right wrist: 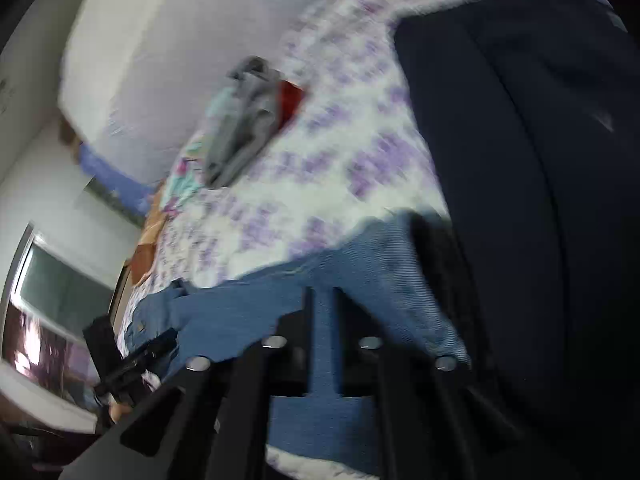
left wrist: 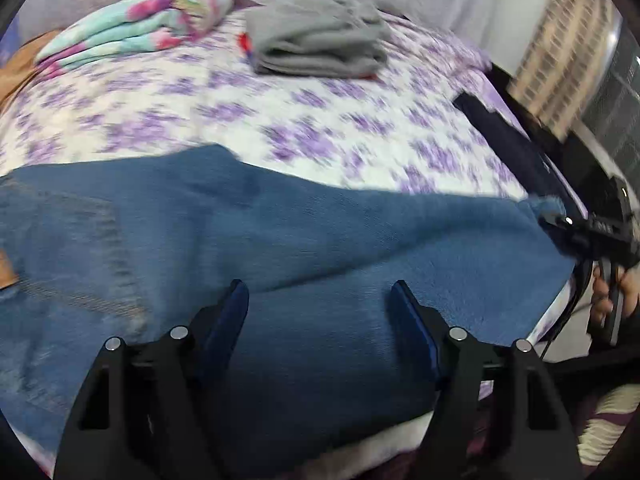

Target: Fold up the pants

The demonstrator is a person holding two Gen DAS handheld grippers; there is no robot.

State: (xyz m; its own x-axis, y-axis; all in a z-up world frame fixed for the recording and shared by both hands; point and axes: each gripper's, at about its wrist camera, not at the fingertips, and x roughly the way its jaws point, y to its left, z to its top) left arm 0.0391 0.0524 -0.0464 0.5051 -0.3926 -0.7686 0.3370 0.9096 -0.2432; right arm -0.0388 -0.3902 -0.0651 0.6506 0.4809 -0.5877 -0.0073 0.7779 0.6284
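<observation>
Floral bedspread (left wrist: pixel 168 108); unlabelled blue jeans (left wrist: pixel 304 224)

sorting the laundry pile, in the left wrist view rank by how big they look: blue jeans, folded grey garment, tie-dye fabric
1. blue jeans, by far the largest, though nearest the camera.
2-3. folded grey garment and tie-dye fabric: they look about alike at the far side of the bed, so I won't rank them.

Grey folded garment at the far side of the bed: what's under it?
A red item peeks out beneath the grey folded garment, resting on the purple-flowered bedspread. Most of it is covered.
</observation>
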